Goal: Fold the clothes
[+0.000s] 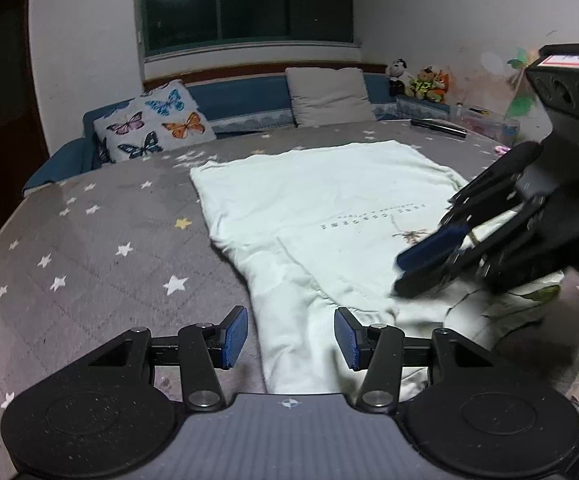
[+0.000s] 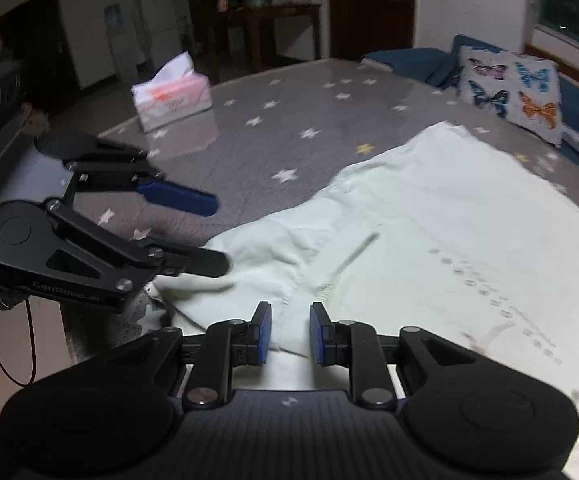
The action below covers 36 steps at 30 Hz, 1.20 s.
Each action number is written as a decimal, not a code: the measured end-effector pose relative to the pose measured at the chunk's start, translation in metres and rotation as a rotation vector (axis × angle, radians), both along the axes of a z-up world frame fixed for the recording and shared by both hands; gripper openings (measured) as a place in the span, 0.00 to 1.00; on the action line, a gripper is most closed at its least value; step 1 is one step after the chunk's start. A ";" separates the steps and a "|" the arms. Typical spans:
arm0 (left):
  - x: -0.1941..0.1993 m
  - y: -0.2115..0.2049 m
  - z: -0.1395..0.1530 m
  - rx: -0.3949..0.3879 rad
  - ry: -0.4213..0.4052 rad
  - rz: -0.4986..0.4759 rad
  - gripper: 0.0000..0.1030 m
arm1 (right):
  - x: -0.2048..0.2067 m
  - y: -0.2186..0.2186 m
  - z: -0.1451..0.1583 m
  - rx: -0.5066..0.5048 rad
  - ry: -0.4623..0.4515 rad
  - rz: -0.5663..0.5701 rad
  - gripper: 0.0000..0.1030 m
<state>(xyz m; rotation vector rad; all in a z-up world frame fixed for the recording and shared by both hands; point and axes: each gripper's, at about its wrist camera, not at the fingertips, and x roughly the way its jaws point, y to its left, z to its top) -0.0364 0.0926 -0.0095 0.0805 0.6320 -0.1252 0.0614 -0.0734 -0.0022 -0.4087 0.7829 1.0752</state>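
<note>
A pale mint T-shirt [image 1: 329,208] [image 2: 429,220] with a small line of print lies spread flat on the grey star-patterned bed cover [image 1: 89,240]. My left gripper [image 1: 291,338] [image 2: 221,234] is open about half wide just above the shirt's near left edge, with rumpled cloth below the gap and nothing pinched. My right gripper [image 2: 289,334] [image 1: 399,276] hovers low over the bunched near end of the shirt. Its jaws stand a narrow gap apart, and a fold of cloth shows under the gap without being pressed by the pads.
A butterfly pillow [image 1: 153,124] [image 2: 513,88] and a grey pillow [image 1: 329,96] lean at the blue headboard, with plush toys [image 1: 421,80] in the far corner. A tissue box [image 2: 171,94] stands at the bed's left edge. A dark slim object [image 1: 437,126] lies beyond the shirt.
</note>
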 end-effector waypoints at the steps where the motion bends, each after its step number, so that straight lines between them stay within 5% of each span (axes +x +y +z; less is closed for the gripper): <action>1: 0.001 -0.002 0.000 -0.001 -0.002 -0.004 0.50 | 0.002 -0.011 0.003 0.010 -0.003 -0.028 0.20; 5: 0.004 -0.009 0.000 -0.009 -0.001 -0.023 0.50 | 0.012 -0.056 0.010 0.035 -0.018 -0.161 0.29; 16: 0.022 -0.026 -0.006 -0.007 0.022 -0.041 0.50 | 0.064 -0.171 -0.016 0.029 0.019 -0.607 0.29; 28: 0.033 -0.027 -0.018 0.000 0.076 -0.020 0.50 | 0.081 -0.159 -0.016 0.061 -0.030 -0.580 0.28; 36: 0.037 -0.023 -0.022 -0.005 0.092 -0.015 0.50 | 0.097 -0.175 -0.012 0.090 -0.017 -0.667 0.28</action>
